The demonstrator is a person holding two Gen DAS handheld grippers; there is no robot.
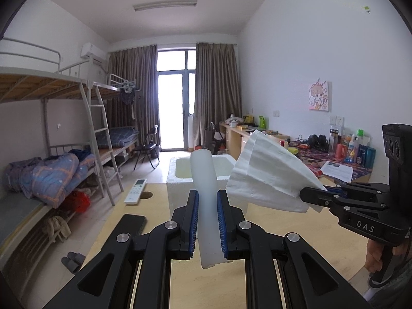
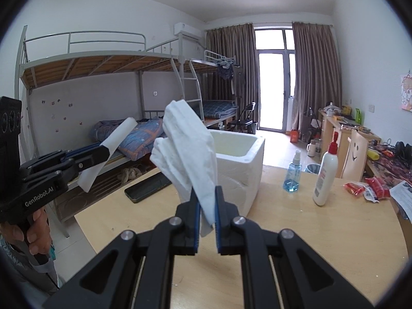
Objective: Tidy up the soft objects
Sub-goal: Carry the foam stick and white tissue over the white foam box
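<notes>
the left gripper (image 1: pixel 208 221) pinches a foam sheet (image 1: pixel 206 193) upright, the right gripper (image 2: pixel 206 221) clamps a tissue (image 2: pixel 189 154), both above the table (image 2: pixel 283 231), box (image 2: pixel 244 164) at 12 o'clock.

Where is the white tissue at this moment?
The white tissue is off the table, pinched in the right tongs, in front of the white foam box; the left view shows it at right.
</notes>
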